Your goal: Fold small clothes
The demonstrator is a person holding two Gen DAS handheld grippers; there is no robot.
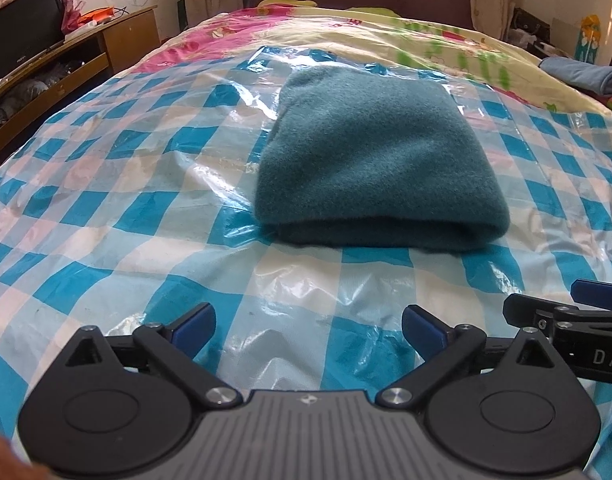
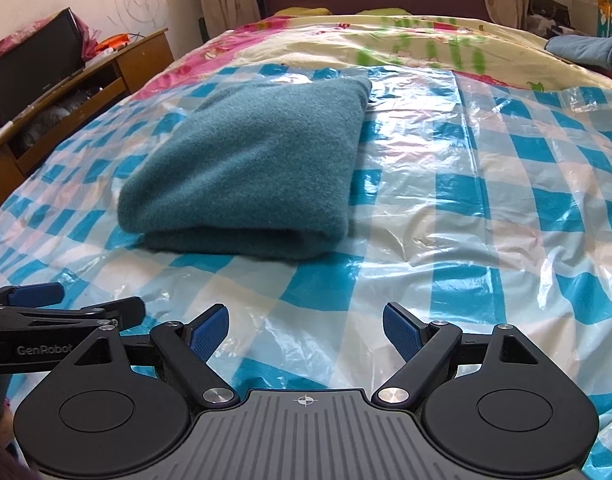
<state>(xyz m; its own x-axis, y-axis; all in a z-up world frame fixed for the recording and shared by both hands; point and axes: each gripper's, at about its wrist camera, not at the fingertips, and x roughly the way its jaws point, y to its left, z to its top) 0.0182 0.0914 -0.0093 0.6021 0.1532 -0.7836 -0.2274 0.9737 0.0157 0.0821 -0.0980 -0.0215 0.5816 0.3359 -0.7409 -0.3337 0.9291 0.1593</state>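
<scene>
Fleece first, from my left wrist camera: the teal garment lies folded into a compact rectangle on the blue-and-white checked plastic sheet spread over the bed, its rounded fold edge turned toward me. I read the sheet as a clean, slippery work surface that keeps the garment off the flowered quilt behind it. My left gripper hangs low over bare plastic just short of that fold edge, jaws spread wide, nothing between the blue pads, touching neither cloth nor sheet as far as I can tell. At the right edge the right gripper pokes in beside mine. A TV cabinet stands off to the left, and another bluish cloth lies far right on the quilt.

From my right wrist camera, the same folded garment sits ahead and to the left, well apart from my right gripper, which is likewise spread wide and empty above the plastic. The left gripper shows at the left edge, close alongside.

With the piece lying square and layered and both claws drawn clear of it, I judge this fold complete, or nearly so.
</scene>
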